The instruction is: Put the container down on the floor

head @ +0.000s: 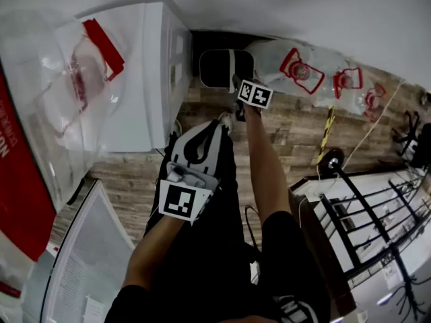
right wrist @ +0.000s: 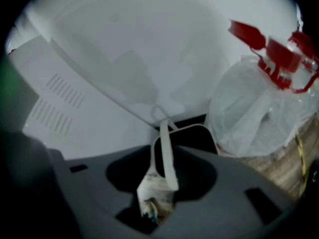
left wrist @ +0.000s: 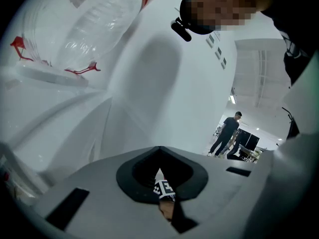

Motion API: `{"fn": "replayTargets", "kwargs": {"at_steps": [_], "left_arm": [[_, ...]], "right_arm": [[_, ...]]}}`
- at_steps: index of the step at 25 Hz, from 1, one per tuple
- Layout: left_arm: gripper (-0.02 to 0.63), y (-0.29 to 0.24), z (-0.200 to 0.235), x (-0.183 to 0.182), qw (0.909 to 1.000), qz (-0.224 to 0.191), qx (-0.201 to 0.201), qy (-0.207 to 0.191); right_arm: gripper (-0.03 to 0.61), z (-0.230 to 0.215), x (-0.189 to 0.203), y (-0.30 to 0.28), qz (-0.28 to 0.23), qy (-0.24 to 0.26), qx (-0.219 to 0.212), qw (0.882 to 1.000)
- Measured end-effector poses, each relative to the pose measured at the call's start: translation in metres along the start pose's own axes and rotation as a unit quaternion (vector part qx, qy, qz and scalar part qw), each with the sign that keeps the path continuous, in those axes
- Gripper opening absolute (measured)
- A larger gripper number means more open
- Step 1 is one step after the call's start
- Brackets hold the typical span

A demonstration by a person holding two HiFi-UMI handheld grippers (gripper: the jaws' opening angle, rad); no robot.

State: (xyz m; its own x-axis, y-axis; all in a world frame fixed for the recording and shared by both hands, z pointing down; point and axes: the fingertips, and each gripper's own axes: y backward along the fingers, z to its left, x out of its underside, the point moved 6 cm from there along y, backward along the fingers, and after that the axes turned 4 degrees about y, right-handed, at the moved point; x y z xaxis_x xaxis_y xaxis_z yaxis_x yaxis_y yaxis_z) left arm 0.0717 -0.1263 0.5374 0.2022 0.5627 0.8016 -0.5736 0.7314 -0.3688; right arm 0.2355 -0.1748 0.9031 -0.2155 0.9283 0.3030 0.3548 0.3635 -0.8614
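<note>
Holding container by white strap, right gripper jaws pinched shut on it, low beside white cabinet; left gripper jaws closed, empty. Lower straight, judge floor contact before opening, avoid tipping

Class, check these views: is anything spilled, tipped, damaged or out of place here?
Nothing stands out. The container is upright, its white handle held in the right gripper. The clear jugs beside it look intact, and no spill shows on the wooden floor.

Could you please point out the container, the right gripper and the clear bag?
container (head: 222, 67): head view, its dark inside.
right gripper (head: 236, 81): head view, between its fingertips.
clear bag (head: 273, 62): head view, its body.
</note>
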Motion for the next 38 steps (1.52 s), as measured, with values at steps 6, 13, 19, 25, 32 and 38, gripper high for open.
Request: {"fn": "replayTargets", "kwargs": {"at_steps": [6, 13, 19, 25, 32, 38], "left_arm": [[0.028, 0.02, -0.023, -0.033, 0.9996, -0.013, 0.019, -0.018], [0.028, 0.05, -0.045, -0.072, 0.9981, -0.023, 0.043, -0.038], [0.028, 0.075, -0.029, -0.102, 0.9953, -0.032, 0.061, -0.067], [0.028, 0.126, -0.067, -0.158, 0.9908, -0.06, 0.072, -0.098], [0.028, 0.157, -0.088, -0.182, 0.9889, -0.07, 0.083, -0.102], [0.028, 0.174, -0.092, -0.199, 0.9853, -0.083, 0.092, -0.117]], "right_arm": [[0.157, 0.031, -0.014, 0.07, -0.045, -0.041, -0.019, 0.998], [0.104, 0.079, -0.031, 0.182, -0.109, -0.042, -0.034, 0.993], [0.084, 0.123, -0.041, 0.251, -0.129, -0.007, -0.029, 0.991], [0.066, 0.161, -0.054, 0.369, -0.193, 0.027, -0.027, 0.98], [0.066, 0.193, -0.055, 0.458, -0.271, 0.048, -0.014, 0.961], [0.066, 0.229, -0.052, 0.532, -0.353, 0.083, 0.016, 0.932]]}}
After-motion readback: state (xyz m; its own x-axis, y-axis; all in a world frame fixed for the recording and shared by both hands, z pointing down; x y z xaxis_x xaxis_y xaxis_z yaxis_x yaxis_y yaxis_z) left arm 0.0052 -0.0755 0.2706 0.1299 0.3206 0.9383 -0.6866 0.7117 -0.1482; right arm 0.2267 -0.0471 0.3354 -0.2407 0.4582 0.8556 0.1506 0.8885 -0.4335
